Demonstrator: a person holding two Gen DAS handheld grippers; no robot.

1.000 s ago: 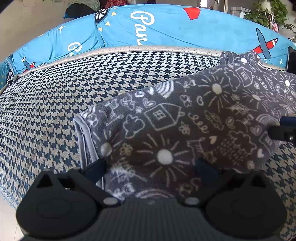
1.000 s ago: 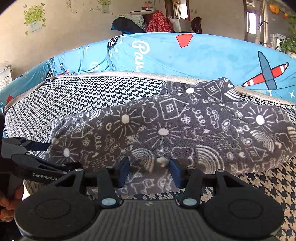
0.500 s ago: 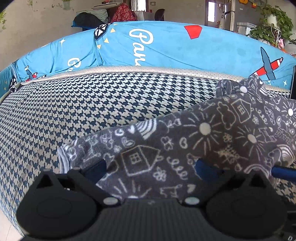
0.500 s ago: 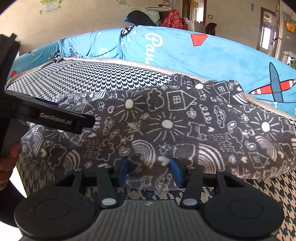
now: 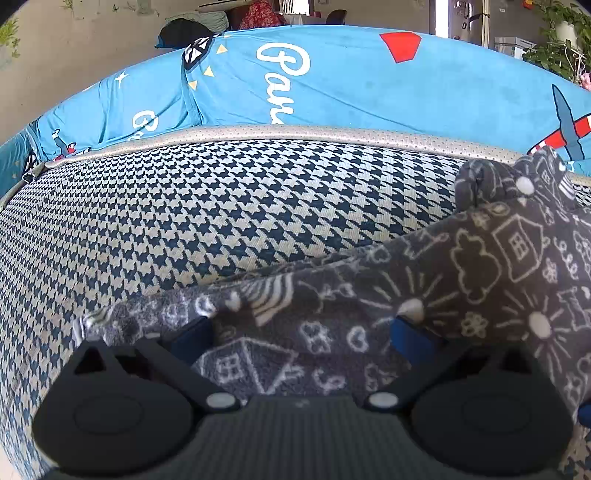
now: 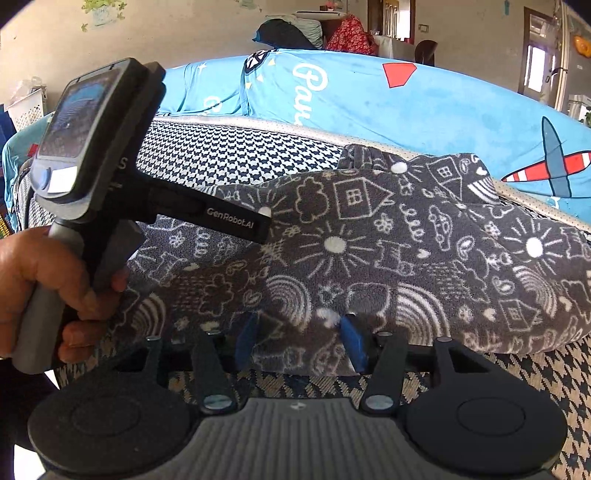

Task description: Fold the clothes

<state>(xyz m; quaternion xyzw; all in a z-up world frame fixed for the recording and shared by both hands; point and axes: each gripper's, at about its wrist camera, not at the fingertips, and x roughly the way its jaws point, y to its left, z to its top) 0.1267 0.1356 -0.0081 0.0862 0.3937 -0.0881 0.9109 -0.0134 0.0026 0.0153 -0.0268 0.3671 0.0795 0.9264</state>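
A dark grey fleece garment (image 5: 461, 295) with white doodles lies across the houndstooth sofa seat (image 5: 221, 221). My left gripper (image 5: 303, 339) has its fingers wide apart, and the garment's left end is draped over and between them. In the right wrist view the left gripper (image 6: 264, 229), held by a hand (image 6: 44, 269), hovers over the garment (image 6: 406, 240), whose left end is raised off the seat. My right gripper (image 6: 301, 343) is at the near hem. Its jaws are opening, and a bunch of fleece still fills the gap and touches both pads.
A blue printed cover (image 5: 332, 85) drapes the sofa back behind the seat. Bare houndstooth seat (image 6: 229, 155) stretches left of the garment. Piled clothes (image 6: 295, 29) and a doorway show far behind. A potted plant (image 5: 554, 48) stands at the far right.
My left gripper has travelled right over the garment, taking the left end with it, so the fleece edge now sits closer to its fingers. My right gripper stayed put and its pads spread slightly.
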